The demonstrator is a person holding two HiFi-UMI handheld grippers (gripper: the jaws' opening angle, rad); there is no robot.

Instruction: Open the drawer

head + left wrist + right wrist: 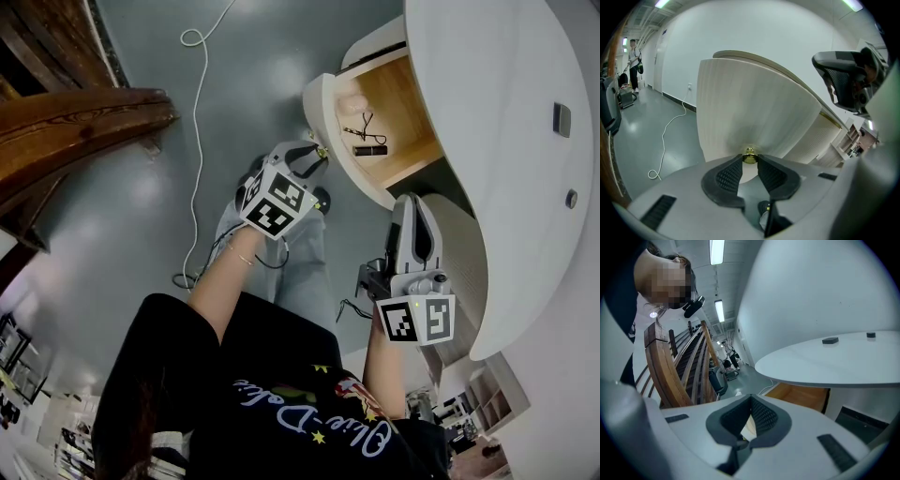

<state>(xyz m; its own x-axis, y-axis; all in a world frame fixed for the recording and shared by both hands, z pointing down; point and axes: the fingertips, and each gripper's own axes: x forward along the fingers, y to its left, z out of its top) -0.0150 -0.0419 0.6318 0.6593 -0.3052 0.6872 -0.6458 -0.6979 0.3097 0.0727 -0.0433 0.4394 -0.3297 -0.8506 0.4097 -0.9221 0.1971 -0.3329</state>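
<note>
**Grey floor, white cabinet: one drawer stands open**

Grey floor [234,84] fills the head view, with a curved white cabinet [487,112] at the right and a dark wooden railing [84,122] at the left. One drawer [403,103] stands open from the far end of the cabinet, showing its bare wooden inside. Two things lie in it: one short black stick-shaped object [370,150] and, just beyond it, one thin bent wire [361,125]. What either of them is cannot be made out.

The drawer's pale, rounded front [323,103] carries one small brass knob [749,155]. The left gripper [317,153] pinches that knob between the tips of its two jaws, with the ribbed pads standing on either side of it. The right gripper [412,199] hangs apart, nearer the person and beside a ribbed white panel [464,272] below the open drawer. Its jaws are pressed together at the tips, with nothing between them.

Two small dark fittings sit on the cabinet top, one [562,119] farther and one [571,198] nearer. One white cable [199,122] trails across the floor to the left of the drawer. In the left gripper view, one person [633,58] stands far off down the corridor.
</note>
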